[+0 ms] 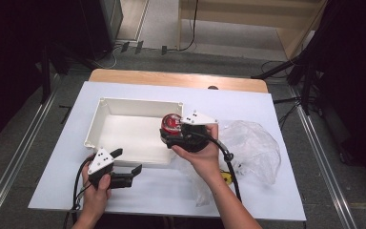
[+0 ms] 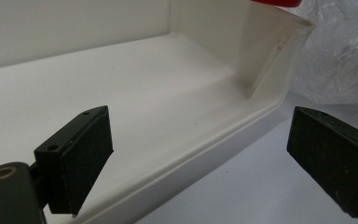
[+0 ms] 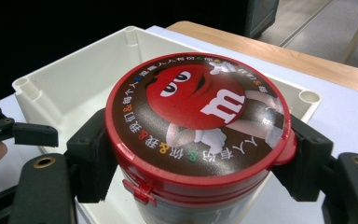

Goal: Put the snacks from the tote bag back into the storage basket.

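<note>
The candy tub, a round container with a red lid, sits in the right gripper over the near right corner of the white bin.

1. Left: the left gripper rests on the table at the near left corner of the bin. Its jaws stand spread and hold nothing. In the left gripper view one pad lies over the bin floor and the other lies outside the near wall, so the wall runs between them without contact. This position probably serves to steady the bin if needed.

2. Right: the right gripper pinches the tub. Its pads press on opposite sides just below the lid, which keeps the tub upright for lowering into the bin.

3. Far right: a crumpled clear plastic bag lies on the table, just beside the bin.
</note>
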### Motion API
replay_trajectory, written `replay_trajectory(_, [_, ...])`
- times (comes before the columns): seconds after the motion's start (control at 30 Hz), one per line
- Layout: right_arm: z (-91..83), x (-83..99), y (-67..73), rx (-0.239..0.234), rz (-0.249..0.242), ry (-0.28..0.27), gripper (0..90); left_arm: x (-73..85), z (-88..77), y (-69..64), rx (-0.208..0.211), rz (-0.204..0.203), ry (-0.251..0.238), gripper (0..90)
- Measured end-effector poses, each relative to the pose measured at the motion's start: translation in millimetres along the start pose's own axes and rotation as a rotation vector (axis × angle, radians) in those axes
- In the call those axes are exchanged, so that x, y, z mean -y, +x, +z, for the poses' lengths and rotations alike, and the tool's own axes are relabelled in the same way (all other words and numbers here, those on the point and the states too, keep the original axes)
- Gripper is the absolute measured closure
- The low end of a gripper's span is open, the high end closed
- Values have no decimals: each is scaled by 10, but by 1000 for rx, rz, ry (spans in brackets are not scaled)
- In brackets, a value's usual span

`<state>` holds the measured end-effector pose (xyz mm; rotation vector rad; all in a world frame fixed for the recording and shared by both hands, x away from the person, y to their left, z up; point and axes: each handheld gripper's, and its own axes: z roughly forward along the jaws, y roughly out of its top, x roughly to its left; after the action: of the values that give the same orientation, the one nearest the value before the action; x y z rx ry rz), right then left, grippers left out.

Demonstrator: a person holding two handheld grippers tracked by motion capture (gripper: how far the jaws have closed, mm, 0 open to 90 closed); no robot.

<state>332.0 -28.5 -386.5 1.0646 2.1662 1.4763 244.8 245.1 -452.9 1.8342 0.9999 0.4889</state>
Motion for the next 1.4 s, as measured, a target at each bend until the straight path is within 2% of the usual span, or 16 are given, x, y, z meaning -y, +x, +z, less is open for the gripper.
replay_trajectory(0.73, [168, 171, 48, -15, -56, 72, 260, 16, 25, 9, -7, 7, 13, 70])
replay_trajectory(1.2, [208, 235, 44, -35, -84, 76, 260, 21, 30, 12, -15, 8, 17, 70])
replay_trajectory(1.4, [274, 262, 30, -26, -93, 100, 260, 21, 35, 7, -11, 10, 16, 70])
